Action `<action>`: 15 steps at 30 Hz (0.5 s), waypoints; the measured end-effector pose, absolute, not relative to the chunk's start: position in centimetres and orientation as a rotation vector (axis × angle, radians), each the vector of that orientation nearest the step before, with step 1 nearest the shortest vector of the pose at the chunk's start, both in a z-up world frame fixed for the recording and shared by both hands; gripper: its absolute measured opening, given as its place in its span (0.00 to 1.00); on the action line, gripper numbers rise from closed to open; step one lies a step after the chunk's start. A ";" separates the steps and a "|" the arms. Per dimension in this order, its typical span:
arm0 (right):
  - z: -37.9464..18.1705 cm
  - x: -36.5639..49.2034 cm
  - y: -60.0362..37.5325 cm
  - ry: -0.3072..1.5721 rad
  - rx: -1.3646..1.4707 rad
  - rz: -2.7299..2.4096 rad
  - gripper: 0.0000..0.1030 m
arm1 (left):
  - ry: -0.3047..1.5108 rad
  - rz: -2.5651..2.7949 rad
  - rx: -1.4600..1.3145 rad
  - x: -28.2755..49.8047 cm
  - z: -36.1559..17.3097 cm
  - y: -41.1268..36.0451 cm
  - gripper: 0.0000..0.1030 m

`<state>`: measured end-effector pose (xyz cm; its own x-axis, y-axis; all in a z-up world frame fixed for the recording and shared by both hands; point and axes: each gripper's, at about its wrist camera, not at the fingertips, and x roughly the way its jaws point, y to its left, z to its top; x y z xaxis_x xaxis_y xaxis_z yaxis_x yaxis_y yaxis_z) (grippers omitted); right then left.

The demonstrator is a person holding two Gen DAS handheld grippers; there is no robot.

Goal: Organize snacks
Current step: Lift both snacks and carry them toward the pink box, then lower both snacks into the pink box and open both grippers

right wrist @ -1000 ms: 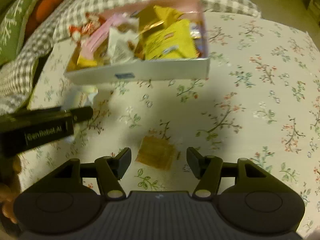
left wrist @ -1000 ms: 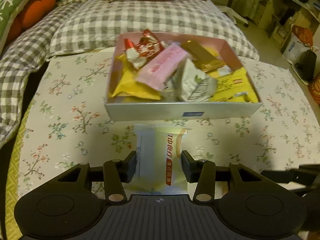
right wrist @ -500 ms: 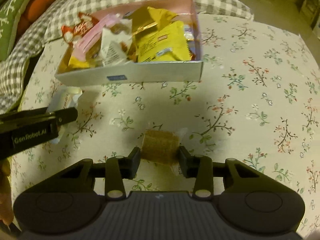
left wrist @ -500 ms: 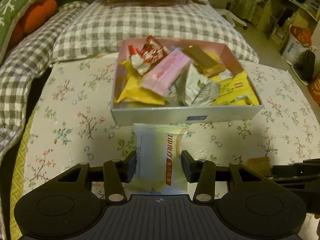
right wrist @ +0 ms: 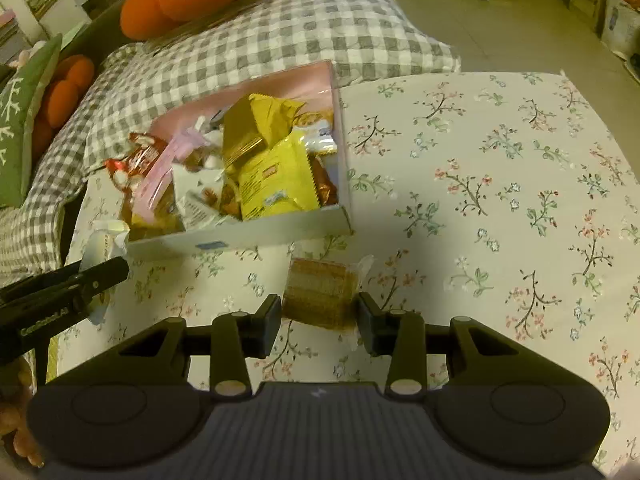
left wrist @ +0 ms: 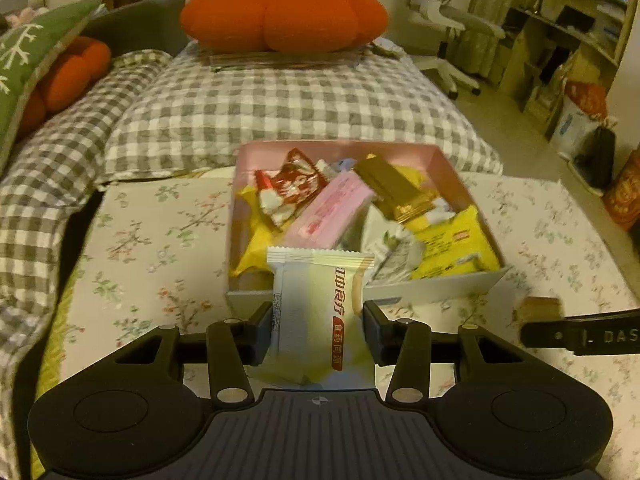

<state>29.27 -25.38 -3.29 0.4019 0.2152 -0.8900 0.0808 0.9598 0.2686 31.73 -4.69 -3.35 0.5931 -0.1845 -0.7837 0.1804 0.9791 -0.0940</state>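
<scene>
My left gripper [left wrist: 318, 330] is shut on a white and yellow snack packet [left wrist: 316, 312], held raised so its top edge overlaps the near wall of the pink snack box [left wrist: 448, 288]. The box is full of wrapped snacks. My right gripper [right wrist: 318, 318] is shut on a clear-wrapped brown wafer [right wrist: 320, 290], lifted off the floral cloth just in front of the box [right wrist: 256, 236]. The wafer also shows at the right of the left wrist view [left wrist: 538, 308]. The left gripper arm shows at the left of the right wrist view [right wrist: 60, 296].
The box sits on a floral cloth [right wrist: 500, 184]. Grey checked cushions [left wrist: 280, 104] lie behind it, with an orange pumpkin pillow [left wrist: 284, 16] on top. A green pillow [left wrist: 24, 64] is at the left. A chair and shelves stand at the back right.
My right gripper closed on the brown wafer and lifted it towards the box. My left gripper rose with the white packet, which now overlaps the box's near wall.
</scene>
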 end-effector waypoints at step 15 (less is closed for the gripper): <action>-3.0 33.2 -23.6 1.108 0.361 0.222 0.36 | 0.882 -0.335 -0.061 36.4 -4.7 -6.5 0.43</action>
